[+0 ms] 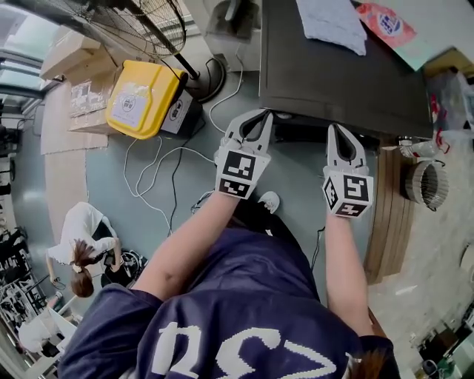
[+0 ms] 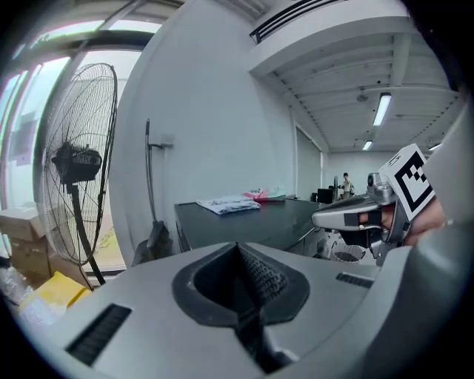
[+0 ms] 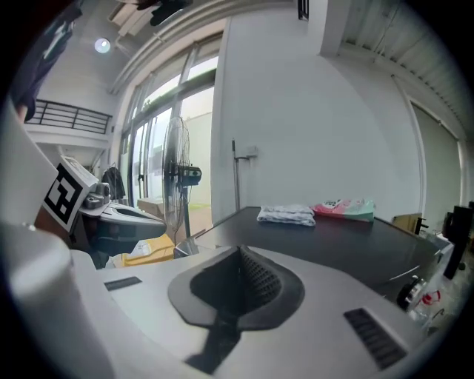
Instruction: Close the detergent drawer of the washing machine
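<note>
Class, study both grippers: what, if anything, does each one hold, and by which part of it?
Nothing is held. The left gripper and the right gripper each have their jaws shut together with nothing between them.

Yellow container [image 1: 141, 98] near standing fan [image 1: 137, 26]

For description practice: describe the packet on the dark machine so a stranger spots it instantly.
Find the big dark machine before the person. On its top lie a pale folded cloth and, beside it, the packet, the only pink thing there.
</note>
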`<control>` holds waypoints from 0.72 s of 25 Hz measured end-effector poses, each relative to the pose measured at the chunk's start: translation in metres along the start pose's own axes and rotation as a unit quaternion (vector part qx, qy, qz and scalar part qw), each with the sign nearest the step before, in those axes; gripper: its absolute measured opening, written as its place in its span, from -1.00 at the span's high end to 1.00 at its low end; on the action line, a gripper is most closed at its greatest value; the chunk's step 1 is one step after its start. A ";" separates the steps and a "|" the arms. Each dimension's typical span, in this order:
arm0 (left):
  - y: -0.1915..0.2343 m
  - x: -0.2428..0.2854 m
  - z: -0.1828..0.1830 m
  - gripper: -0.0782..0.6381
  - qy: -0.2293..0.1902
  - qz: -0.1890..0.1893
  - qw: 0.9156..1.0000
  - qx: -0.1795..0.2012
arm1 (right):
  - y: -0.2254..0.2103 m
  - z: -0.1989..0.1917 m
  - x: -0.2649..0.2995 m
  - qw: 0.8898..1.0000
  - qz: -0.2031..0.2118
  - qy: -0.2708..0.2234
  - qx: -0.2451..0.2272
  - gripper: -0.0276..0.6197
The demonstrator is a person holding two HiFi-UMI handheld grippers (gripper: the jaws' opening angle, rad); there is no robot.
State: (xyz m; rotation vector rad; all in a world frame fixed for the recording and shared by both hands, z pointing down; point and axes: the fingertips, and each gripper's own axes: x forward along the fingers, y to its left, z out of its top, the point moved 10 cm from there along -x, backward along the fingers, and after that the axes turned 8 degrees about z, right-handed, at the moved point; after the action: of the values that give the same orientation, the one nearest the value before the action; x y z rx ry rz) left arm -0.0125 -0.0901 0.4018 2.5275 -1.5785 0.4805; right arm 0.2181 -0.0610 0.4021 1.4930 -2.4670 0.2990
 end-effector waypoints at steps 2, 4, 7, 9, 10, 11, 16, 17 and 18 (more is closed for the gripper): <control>0.004 -0.008 0.015 0.73 -0.015 0.004 1.000 0.003 | 0.004 0.016 -0.013 1.000 -0.004 -0.017 -0.011 0.86; 0.008 -0.017 0.031 0.73 -0.032 0.005 0.999 0.005 | 0.008 0.033 -0.026 0.999 -0.007 -0.031 -0.029 0.86; 0.011 -0.032 0.056 0.73 -0.064 0.005 0.998 0.013 | 0.013 0.055 -0.045 0.998 -0.011 -0.054 -0.041 0.86; 0.010 -0.041 0.070 0.73 -0.085 0.006 0.996 0.020 | 0.015 0.067 -0.058 0.997 -0.014 -0.074 -0.032 0.86; 0.010 -0.045 0.077 0.73 -0.098 0.007 0.995 0.022 | 0.016 0.073 -0.064 0.996 -0.015 -0.085 -0.028 0.87; 0.010 -0.049 0.082 0.73 -0.113 0.008 0.993 0.023 | 0.017 0.078 -0.071 0.995 -0.017 -0.093 -0.025 0.87; 0.011 -0.071 0.104 0.73 -0.147 0.014 0.989 0.021 | 0.022 0.101 -0.094 0.991 -0.014 -0.130 -0.008 0.87; 0.011 -0.075 0.107 0.73 -0.151 0.017 0.988 0.021 | 0.022 0.104 -0.097 0.991 -0.013 -0.135 -0.002 0.87; 0.012 -0.079 0.110 0.73 -0.154 0.020 0.988 0.022 | 0.023 0.106 -0.100 0.991 -0.013 -0.137 -0.001 0.87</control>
State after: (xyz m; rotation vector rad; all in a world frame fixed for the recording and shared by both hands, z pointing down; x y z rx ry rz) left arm -0.0327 -0.0574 0.2719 2.7122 -1.7370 0.1312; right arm 0.2322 0.0018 0.2689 1.6630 -2.6493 0.0911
